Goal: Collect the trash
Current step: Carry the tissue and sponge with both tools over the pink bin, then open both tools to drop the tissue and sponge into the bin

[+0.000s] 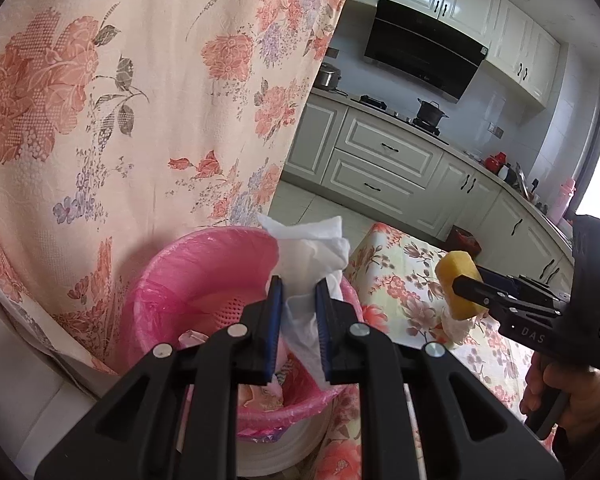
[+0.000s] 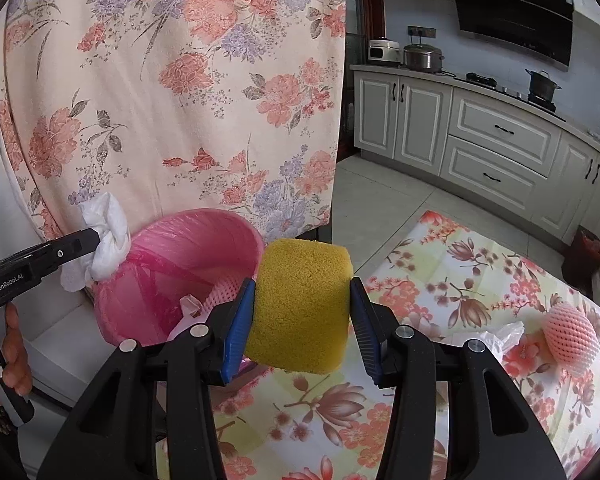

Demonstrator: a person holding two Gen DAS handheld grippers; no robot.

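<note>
tissue (image 1: 312, 252) crumpled soft paper | sponge (image 2: 300, 304) porous matt foam | bin liner (image 2: 172, 256) glossy thin plastic

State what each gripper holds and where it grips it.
Left gripper pinches the crumpled white tissue near its middle. Right gripper clamps the yellow sponge by its two opposite sides.

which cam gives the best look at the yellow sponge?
Right wrist: the yellow sponge fills the centre, clamped in the right gripper. Left wrist shows it small at the right edge, partly hidden by a finger.
</note>
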